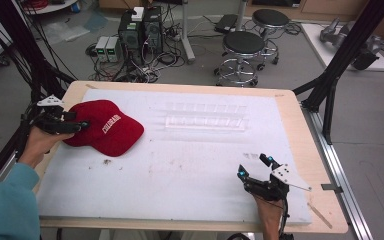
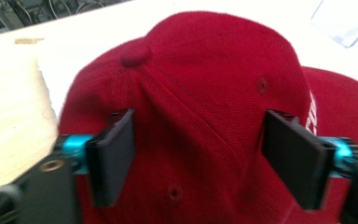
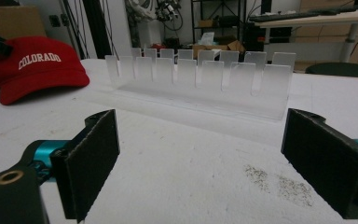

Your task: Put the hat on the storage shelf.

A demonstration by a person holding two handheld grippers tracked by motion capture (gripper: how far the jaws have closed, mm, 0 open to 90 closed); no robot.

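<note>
Left gripper [image 2: 198,156] jaws spread astride the red cap [image 2: 205,88] crown, we are at the grasp step; next we pinch the fabric between them.

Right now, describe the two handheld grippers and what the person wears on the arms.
Left gripper: black body, grey three-cornered plate on top, flat black fingers on turquoise mounts. Right gripper: the same build, grey plate, turquoise tips, with a black cable trailing from it off the table edge. A teal sleeve covers the left forearm; no sleeve is visible on the right forearm.
</note>
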